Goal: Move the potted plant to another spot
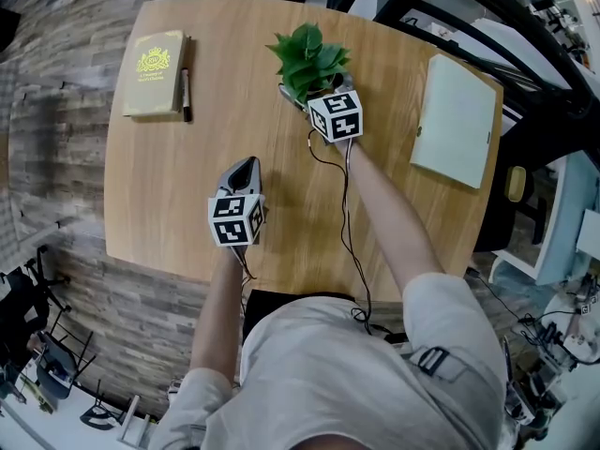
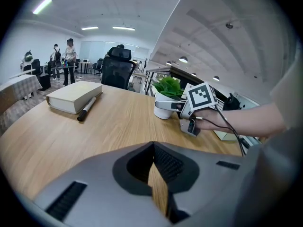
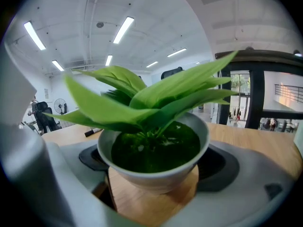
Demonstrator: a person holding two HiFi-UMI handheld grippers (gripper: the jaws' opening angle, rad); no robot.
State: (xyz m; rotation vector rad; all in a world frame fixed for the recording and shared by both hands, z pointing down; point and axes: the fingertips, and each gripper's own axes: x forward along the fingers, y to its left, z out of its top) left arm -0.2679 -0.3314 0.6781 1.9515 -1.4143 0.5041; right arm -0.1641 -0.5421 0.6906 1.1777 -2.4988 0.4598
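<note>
Your right tool (image 1: 305,94) is already at the plant (image 1: 309,59), which stands upright near the far edge of the table (image 1: 187,186), a little to the right of its middle. In the right gripper view the white pot (image 3: 154,150) sits between the two jaws, and the dark pads appear to press on its left and right sides, so I judge the tool is closed on the pot. Whether the pot is lifted off the wood I cannot tell. Your left tool (image 1: 242,172) is well apart from the plant, nearer to you. Its jaws are together, with nothing between them. So the move belongs to your right hand alone. From this tool the plant lies straight ahead, away from you. The bare wood lies to the left of the plant and towards you. The book (image 1: 155,73) with the pen (image 1: 185,82) fills the far left, and the white notebook (image 1: 457,120) fills the right. I think you should keep the pot vertical and bring it leftwards or back to yourself.
</note>
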